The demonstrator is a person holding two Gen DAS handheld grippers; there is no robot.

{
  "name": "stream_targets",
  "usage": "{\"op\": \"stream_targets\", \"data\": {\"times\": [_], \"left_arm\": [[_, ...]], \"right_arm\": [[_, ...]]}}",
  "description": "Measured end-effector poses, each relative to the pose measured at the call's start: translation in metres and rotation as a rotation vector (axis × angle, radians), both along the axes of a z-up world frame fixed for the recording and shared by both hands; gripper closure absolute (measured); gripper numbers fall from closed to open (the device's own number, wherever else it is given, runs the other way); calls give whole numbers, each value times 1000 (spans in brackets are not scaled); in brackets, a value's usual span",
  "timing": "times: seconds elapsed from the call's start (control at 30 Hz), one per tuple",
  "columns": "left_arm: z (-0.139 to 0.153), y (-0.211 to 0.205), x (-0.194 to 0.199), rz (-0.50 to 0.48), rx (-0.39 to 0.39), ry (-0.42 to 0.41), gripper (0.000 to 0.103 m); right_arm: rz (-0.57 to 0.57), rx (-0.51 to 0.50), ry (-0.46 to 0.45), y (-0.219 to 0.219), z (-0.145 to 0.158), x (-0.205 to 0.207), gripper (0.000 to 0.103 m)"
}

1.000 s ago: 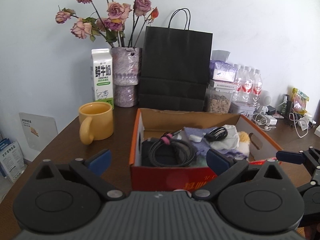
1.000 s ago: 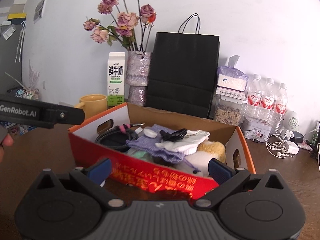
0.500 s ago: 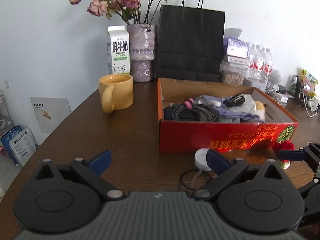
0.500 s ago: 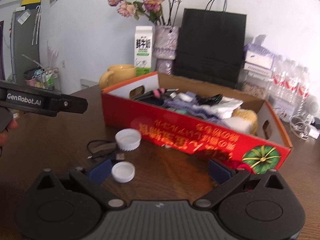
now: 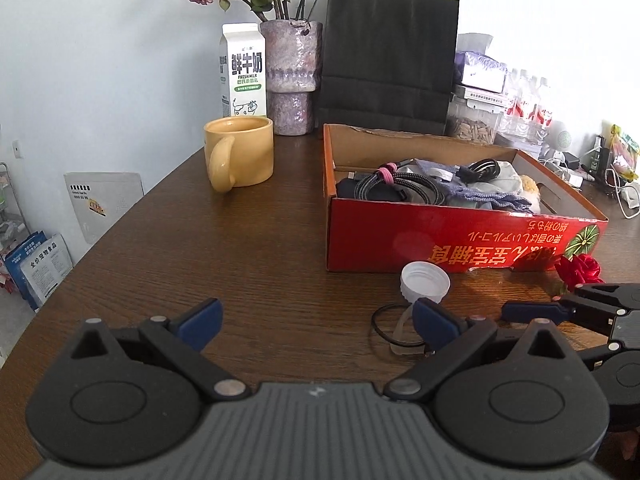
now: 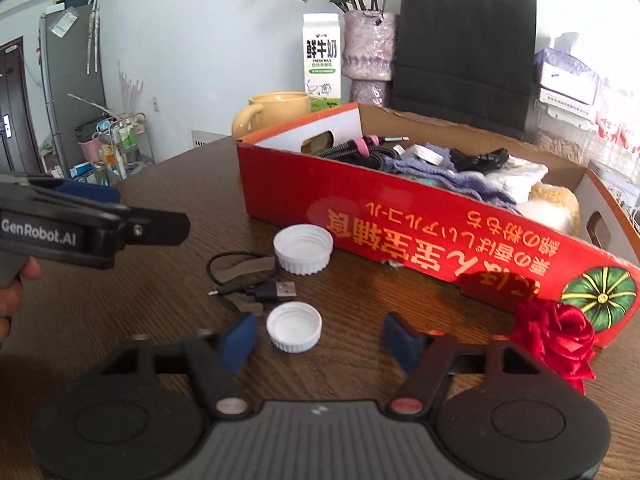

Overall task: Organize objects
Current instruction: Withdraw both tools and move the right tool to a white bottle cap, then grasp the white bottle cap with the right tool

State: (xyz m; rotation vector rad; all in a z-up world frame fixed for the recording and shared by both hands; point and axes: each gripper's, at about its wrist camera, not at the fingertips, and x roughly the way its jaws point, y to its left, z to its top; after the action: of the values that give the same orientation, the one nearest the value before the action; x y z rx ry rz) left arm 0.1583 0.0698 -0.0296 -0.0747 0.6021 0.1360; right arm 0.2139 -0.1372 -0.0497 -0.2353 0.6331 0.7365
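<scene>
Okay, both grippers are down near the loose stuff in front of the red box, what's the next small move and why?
Probably ease the right hand-held gripper forward around the nearer white cap. Its jaws are closing with nothing between them yet, and the cap lies loose on the table just ahead of the left fingertip, outside the red box. The left hand-held gripper is open and empty.

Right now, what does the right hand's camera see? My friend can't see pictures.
The right gripper, jaws closing on nothing, hangs just above a small white cap on a brown table. Beyond it lie a short black cable, a bigger white cap and a red box full of things.
</scene>
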Motion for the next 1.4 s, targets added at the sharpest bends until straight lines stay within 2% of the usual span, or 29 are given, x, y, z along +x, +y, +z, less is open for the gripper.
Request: {"op": "stream_targets", "data": {"times": [0.1,0.27,0.53,0.9,1.2,1.4], "left_arm": [[0,0,1,1,-1,0,0],[0,-1,1,2,-2,2,0],[-5,-10,8,-35,-1,34,0],[-15,-26,20,-69,-1,68,0],[-15,-20,29,-15,11,76,0],[-17,-13,36,14,-22,99,29]], "right_arm": [[13,9,-7,0,1,-2,75],[7,24,-21,-2,2,-4,76],[-66,57,-81,-25,9,-8,76],[-113,61,-99,-50,9,-16,76],[-125,67,-93,-57,9,-17,76],[-123,68,-91,-57,9,-18,75]]}}
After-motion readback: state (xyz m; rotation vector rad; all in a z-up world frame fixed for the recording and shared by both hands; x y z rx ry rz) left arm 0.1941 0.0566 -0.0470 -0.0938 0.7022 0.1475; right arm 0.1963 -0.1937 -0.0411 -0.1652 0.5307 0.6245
